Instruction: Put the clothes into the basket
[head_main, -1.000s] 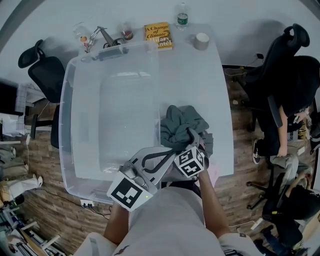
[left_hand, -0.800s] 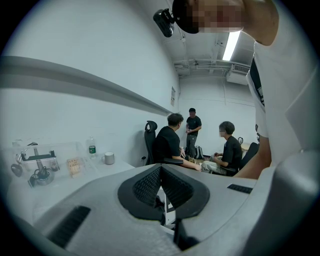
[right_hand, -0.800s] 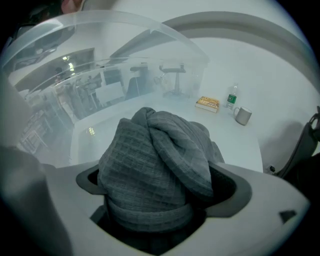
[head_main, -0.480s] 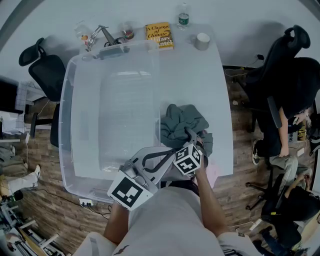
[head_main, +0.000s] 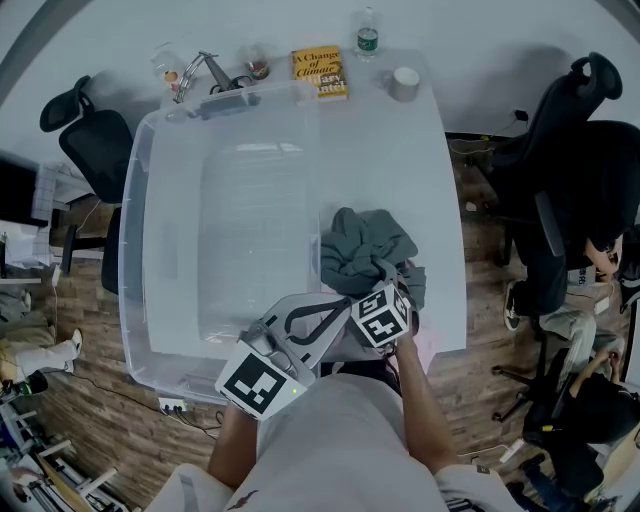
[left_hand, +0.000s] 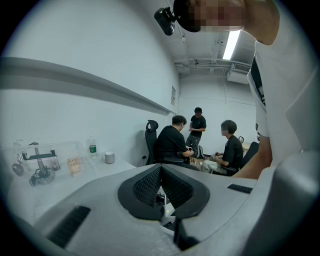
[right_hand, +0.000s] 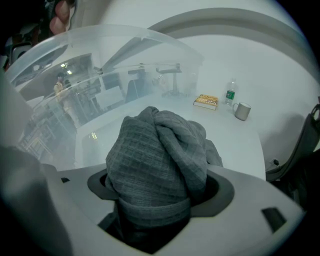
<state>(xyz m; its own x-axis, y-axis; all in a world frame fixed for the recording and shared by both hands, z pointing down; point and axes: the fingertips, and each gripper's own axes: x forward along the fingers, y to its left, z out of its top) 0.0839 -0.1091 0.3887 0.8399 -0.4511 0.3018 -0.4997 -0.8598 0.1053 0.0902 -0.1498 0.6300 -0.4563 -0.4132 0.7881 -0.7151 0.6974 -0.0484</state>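
Observation:
A crumpled grey garment (head_main: 365, 245) lies on the white table (head_main: 400, 140), right of the clear plastic basket (head_main: 140, 200). My right gripper (head_main: 385, 275) is pushed into the pile's near edge. Its jaws are closing, and a bunched fold of the grey garment (right_hand: 160, 155) fills the gap between them and touches both sides. The basket's wall (right_hand: 75, 60) rises to the left in the right gripper view. My left gripper (head_main: 340, 302) hovers over the basket's near right corner, shut with nothing in it. It points off across the room, and its pads (left_hand: 145, 182) meet.
A book (head_main: 318, 70), a bottle (head_main: 365, 30), a mug (head_main: 404, 80) and a metal stand (head_main: 205, 75) line the table's far edge. Something pink (head_main: 428, 350) lies at the near right corner. Office chairs (head_main: 85, 140) (head_main: 590, 140) flank the table. Several people (left_hand: 175, 142) sit beyond.
The right gripper's marker cube has shifted slightly at the near edge of the pile. The left gripper has stayed put. A person at the far right has moved.

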